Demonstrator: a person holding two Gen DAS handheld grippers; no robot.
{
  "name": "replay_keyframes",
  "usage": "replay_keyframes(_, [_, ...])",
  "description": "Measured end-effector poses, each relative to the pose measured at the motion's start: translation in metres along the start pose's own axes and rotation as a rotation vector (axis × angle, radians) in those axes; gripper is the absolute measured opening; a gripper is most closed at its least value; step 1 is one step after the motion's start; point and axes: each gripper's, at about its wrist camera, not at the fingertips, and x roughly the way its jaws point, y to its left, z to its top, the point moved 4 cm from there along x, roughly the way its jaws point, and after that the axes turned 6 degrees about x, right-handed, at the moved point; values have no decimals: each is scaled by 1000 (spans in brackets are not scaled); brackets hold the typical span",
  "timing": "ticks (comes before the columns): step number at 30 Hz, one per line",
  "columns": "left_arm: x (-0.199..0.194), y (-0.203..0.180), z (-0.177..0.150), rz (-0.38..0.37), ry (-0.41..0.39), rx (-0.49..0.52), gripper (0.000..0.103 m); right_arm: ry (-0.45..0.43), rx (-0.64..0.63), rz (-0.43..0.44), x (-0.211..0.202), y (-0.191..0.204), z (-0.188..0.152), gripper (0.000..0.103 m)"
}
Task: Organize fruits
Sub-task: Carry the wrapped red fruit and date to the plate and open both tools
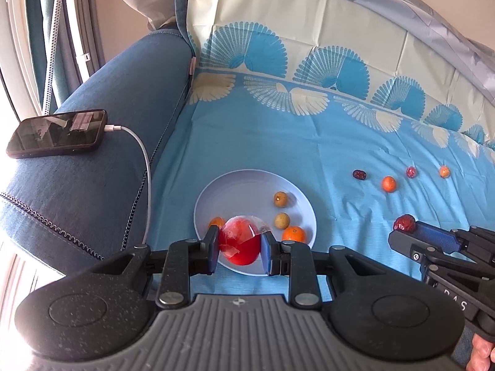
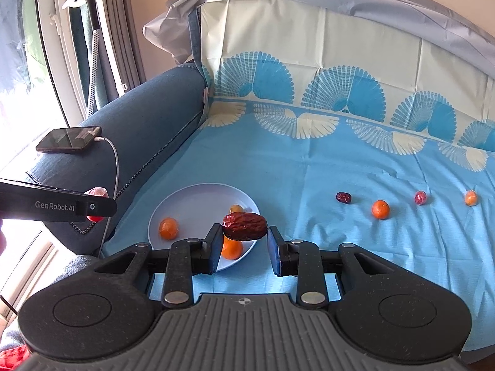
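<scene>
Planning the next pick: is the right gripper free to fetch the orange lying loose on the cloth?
Probably not yet: the right gripper already holds a date. The orange itself lies unobstructed on the cloth.

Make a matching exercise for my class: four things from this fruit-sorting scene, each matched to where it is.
Things:
1. red fruit
2. date
3. phone
4. plate

Places:
A. on the sofa arm
B. on the blue cloth
C. in the left gripper
D. in the right gripper

Pairs: 1-C, 2-D, 3-A, 4-B
</scene>
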Motion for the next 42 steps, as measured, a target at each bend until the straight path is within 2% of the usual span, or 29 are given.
replay_keyframes(8, [43,0,14,15,25,14,30,45,-10,5,43,1,4,33])
replay_keyframes(19, [136,-4,20,32,122,52,30,140,-60,22,122,8,0,33])
replay_keyframes(28, [178,-1,22,39,173,78,31,205,-92,29,170,15,-9,33])
replay_keyframes(29, [181,-1,22,41,176,79,41,216,-92,36,173,15,-9,33])
replay_keyframes(30, [182,0,23,40,176,84,69,229,-90,47,176,15,-9,33])
replay_keyframes(31, [181,0,23,45,171,88,85,239,-86,53,177,15,-9,38])
replay_keyframes(32, [177,0,24,69,155,93,102,244,-80,51,177,15,-8,48])
replay_keyframes(33, [171,0,25,93,128,101,103,241,-73,42,175,14,-7,72])
replay_keyframes(34, [166,-2,25,94,116,123,103,234,-71,32,172,14,-6,88])
replay_keyframes(38, [146,-4,19,100,153,161,103,237,-95,32,149,14,-8,95])
replay_keyframes(42, [115,-1,8,69,197,111,103,236,-50,-8,119,8,-11,100])
